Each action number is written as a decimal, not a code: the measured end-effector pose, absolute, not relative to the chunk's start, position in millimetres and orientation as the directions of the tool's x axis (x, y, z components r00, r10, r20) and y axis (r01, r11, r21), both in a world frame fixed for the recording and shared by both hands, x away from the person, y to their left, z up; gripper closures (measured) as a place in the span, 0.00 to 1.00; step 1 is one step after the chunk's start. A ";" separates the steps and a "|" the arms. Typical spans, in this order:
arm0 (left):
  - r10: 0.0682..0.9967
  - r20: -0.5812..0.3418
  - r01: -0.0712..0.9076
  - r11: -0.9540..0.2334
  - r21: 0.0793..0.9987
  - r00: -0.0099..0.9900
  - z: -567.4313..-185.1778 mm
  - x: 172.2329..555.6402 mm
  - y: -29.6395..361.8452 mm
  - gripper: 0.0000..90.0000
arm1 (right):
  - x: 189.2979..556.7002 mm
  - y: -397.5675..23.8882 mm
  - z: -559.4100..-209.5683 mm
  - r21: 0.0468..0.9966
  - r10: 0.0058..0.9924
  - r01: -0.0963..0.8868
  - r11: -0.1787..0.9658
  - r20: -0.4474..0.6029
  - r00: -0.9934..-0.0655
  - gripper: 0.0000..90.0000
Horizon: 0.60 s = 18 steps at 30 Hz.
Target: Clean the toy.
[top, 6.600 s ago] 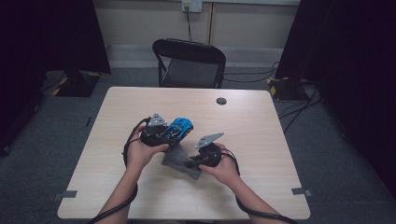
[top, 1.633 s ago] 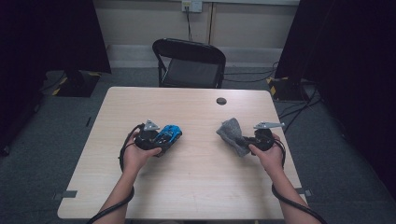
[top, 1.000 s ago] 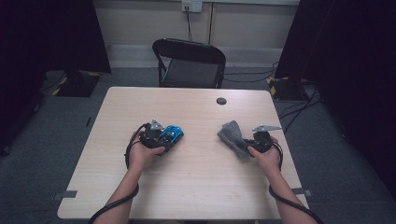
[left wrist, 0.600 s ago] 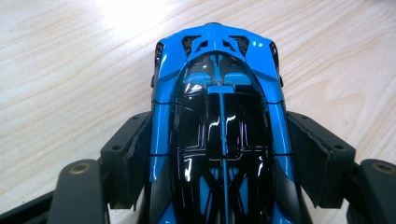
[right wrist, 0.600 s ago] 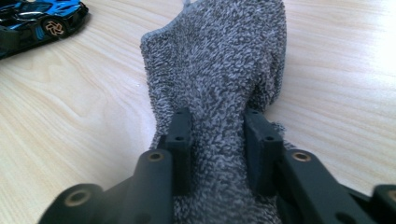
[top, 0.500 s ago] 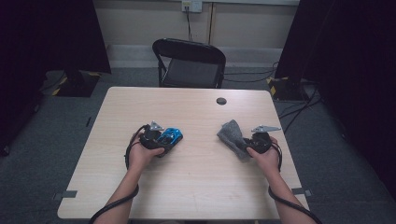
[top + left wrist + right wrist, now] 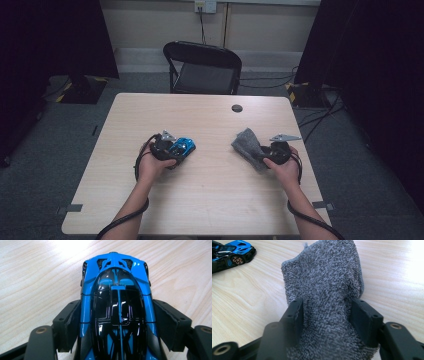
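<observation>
the left tool [image 7: 117,322] has its jaws pressed to both flanks of a blue and black toy car [image 7: 116,302], which sits on the pale wood desk [image 7: 215,190] left of centre; the right tool [image 7: 325,322] has just been opening, its jaws slack around a grey terry cloth [image 7: 324,285] lying on the desk to the right, well apart from the car

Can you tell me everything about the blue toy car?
The toy car is a glossy blue sports car with a black roof and windows, blue stripes down the middle and vents at its far end. It looks like painted metal or plastic. In the right gripper view one wheel has bronze spokes. It stands upright on the wooden table, left of the middle. The left gripper has a black jaw on each of its sides.
</observation>
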<state>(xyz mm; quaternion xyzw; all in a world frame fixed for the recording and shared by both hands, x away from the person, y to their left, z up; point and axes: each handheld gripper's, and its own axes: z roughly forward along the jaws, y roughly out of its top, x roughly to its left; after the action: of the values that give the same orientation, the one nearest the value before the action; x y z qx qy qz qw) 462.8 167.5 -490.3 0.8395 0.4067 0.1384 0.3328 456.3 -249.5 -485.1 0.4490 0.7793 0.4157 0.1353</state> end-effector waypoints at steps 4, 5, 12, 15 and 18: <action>0.777 -0.050 0.597 -0.439 0.671 0.627 -489.1 462.3 165.8 0.25 | 456.3 -248.8 -483.3 0.770 0.815 0.587 0.251 0.159 -0.557 0.43; 0.777 -0.045 0.596 -0.443 0.670 0.628 -488.9 461.9 165.8 0.25 | 456.1 -248.2 -482.7 0.770 0.816 0.586 0.253 0.156 -0.557 0.41; 0.782 -0.051 0.597 -0.430 0.677 0.621 -482.5 460.1 165.8 0.25 | 454.7 -245.4 -478.2 0.775 0.813 0.577 0.259 0.148 -0.563 0.35; 0.783 -0.051 0.593 -0.425 0.683 0.620 -479.4 459.1 166.2 0.24 | 454.5 -244.0 -476.8 0.774 0.813 0.575 0.266 0.141 -0.566 0.33; 0.782 -0.051 0.587 -0.420 0.692 0.621 -476.3 458.2 166.8 0.24 | 454.2 -242.6 -475.0 0.775 0.811 0.572 0.267 0.140 -0.568 0.32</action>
<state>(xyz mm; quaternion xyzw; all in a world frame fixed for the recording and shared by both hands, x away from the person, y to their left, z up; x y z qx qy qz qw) 458.2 166.8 -476.3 0.8308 0.4119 0.1413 0.3465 454.2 -242.6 -475.0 0.4417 0.7829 0.4138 0.1440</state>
